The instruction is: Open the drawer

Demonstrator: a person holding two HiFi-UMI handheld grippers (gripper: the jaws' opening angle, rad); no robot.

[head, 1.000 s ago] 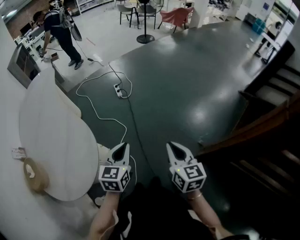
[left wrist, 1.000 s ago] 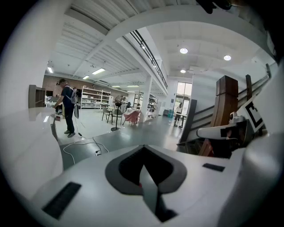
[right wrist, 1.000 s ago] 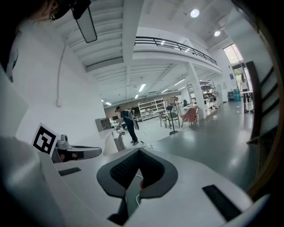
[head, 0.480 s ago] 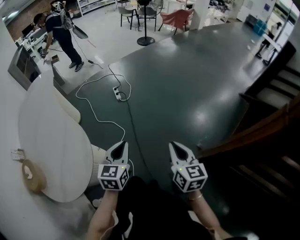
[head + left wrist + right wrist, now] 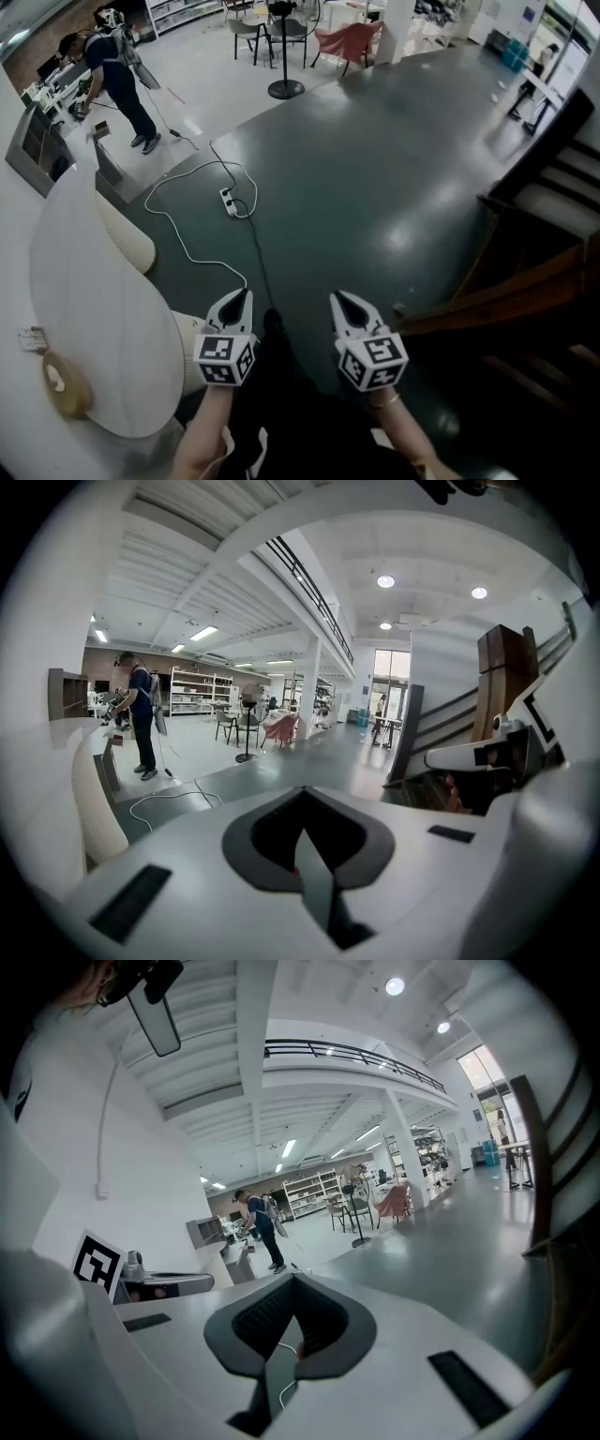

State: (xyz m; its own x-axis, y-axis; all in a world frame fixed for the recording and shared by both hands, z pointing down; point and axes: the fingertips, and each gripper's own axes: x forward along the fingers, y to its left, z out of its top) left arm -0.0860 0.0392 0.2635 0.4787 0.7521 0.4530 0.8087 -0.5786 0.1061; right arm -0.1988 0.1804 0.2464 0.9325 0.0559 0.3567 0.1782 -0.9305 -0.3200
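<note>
Dark green floor (image 5: 375, 187), smooth and glossy, with pale patches of reflected light, filling most of the head view. Low in that view, side by side and a little apart, the left hand-held gripper (image 5: 242, 300) and the right hand-held gripper (image 5: 340, 302). Both of white moulded plastic, with pointed beaks lined in black. Behind each beak a cube (image 5: 223, 359) with black-and-white square markers.

In the two gripper views, black ribbed pads pressed together to a thin seam on both, with nothing pinched between them.

At the left, a white round worktop (image 5: 94, 309), matt and flat, on a white fluted base (image 5: 127, 239). Near its lower edge, a flat roll of beige tape (image 5: 66, 392).

On the floor, a thin white cable (image 5: 187, 234) in loose curves, running to a white power strip (image 5: 228, 201). At the right, a dark brown wooden stair rail (image 5: 506, 291) and pale steps (image 5: 562, 202).

Far off, a pink chair (image 5: 349, 39), a black stand with a round foot (image 5: 284, 89), and a person (image 5: 112, 75) in dark clothes, leaning forward.

Drawer: not to be made out in any view.
</note>
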